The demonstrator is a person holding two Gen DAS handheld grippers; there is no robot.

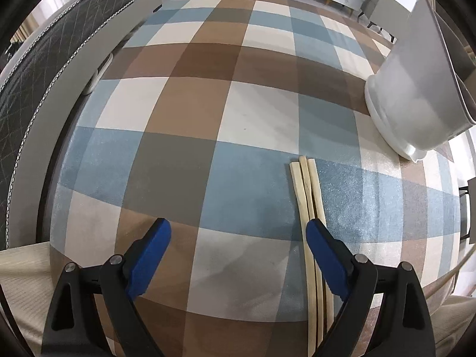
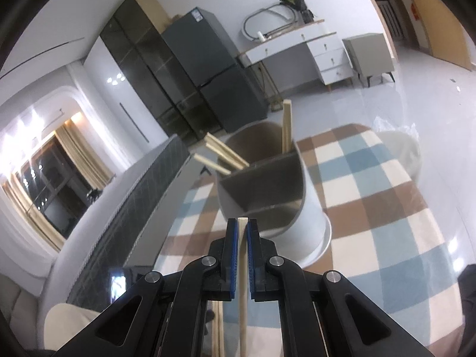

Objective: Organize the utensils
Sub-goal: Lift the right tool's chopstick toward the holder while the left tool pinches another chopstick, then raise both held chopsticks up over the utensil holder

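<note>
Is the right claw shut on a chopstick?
Yes. The right claw is shut on one chopstick, its blue pads pressed against both sides.

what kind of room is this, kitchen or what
Probably an open living or dining area of a home: a tall dark fridge, a white drawer desk, and a round table with a checked cloth holding a utensil holder.

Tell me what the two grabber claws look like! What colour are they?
Both look the same. The left gripper and the right gripper each have black plastic arms with triangle-shaped holes, shiny round silver bolts at the joints, and bright blue pads lining the fingers. No cables, labels or sleeves show on them.
</note>
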